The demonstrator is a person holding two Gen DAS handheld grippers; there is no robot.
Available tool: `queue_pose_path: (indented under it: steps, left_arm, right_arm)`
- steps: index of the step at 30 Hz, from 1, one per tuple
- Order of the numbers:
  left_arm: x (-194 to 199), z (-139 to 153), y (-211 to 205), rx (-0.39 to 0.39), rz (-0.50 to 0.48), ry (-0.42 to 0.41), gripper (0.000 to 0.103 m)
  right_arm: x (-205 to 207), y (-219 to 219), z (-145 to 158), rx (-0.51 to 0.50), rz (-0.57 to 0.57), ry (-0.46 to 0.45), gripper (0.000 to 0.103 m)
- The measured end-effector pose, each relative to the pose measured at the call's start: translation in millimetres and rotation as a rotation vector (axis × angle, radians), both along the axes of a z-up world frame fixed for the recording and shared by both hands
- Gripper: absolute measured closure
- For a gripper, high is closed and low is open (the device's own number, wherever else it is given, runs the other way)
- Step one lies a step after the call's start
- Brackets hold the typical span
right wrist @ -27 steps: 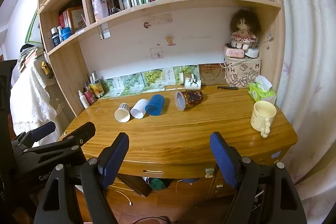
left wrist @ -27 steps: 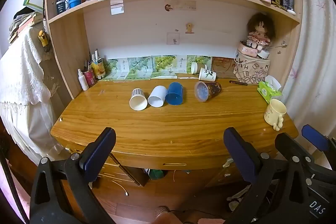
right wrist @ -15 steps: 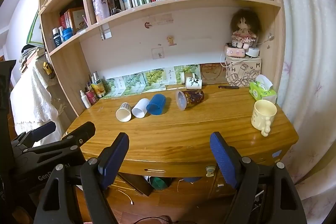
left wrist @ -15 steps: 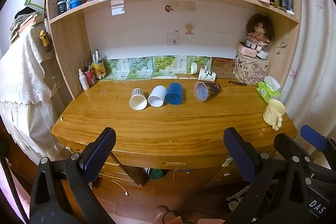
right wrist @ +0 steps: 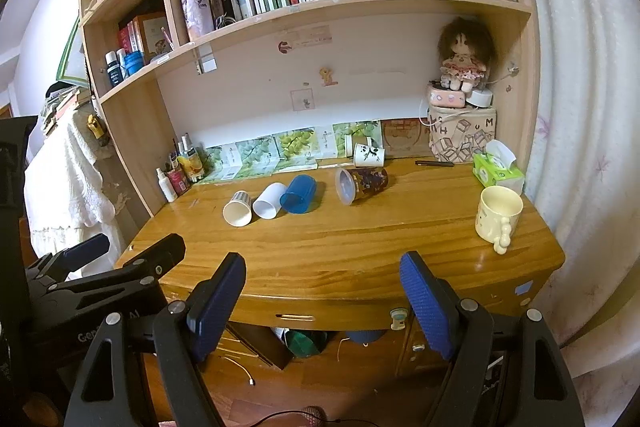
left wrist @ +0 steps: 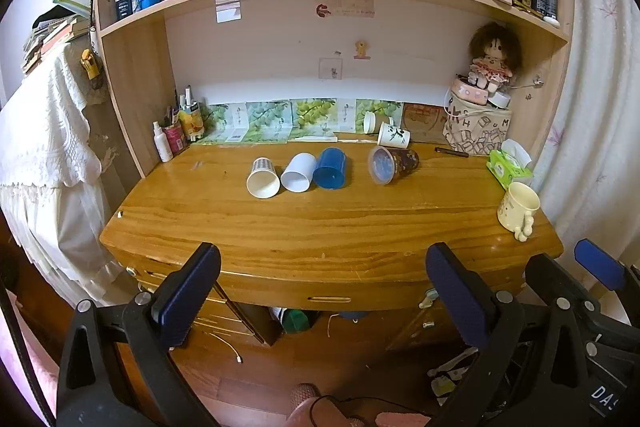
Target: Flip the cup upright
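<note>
Cups: four lie on their sides on the desk (left wrist: pixel 320 223), the blue cup (left wrist: pixel 330 169) among them.
Left gripper (left wrist: pixel 318 291): jaws spread, empty.
Right gripper (right wrist: pixel 322 301): jaws spread, empty.

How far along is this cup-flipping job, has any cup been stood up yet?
Nothing looks done: the paper cup, white cup, blue cup and dark patterned cup all lie on their sides on the desk. Nothing is in hand either; the left gripper and right gripper are open, short of the desk edge. All four are left to flip.
</note>
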State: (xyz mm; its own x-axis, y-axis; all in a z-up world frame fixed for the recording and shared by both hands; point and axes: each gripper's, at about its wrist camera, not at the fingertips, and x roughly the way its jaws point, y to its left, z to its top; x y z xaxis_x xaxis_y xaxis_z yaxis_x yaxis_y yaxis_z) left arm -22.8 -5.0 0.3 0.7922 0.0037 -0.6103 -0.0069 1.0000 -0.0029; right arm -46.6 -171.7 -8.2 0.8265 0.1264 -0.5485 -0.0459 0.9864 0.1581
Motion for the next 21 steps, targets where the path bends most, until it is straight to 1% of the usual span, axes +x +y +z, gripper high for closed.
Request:
queue_pose_path:
  steps: [7, 15, 18, 21]
  left_arm:
    - [-11, -5, 2, -0.011, 0.007, 0.019, 0.0]
    - [-15, -10, 2, -0.03, 0.0, 0.058, 0.0]
    - [-13, -12, 3, -0.051, -0.012, 0.077, 0.0]
    - [-12, -14, 0, -0.051, -0.02, 0.088, 0.0]
  right_arm:
    - [-21, -3, -4, 0.02, -0.014, 0.004, 0.023]
    - [-23, -7, -4, 0.037, -0.024, 0.029, 0.023]
    - [-24, -7, -5, 0.037, -0.026, 0.038, 0.023]
    - [-25, -8, -6, 0.036, -0.032, 0.042, 0.023]
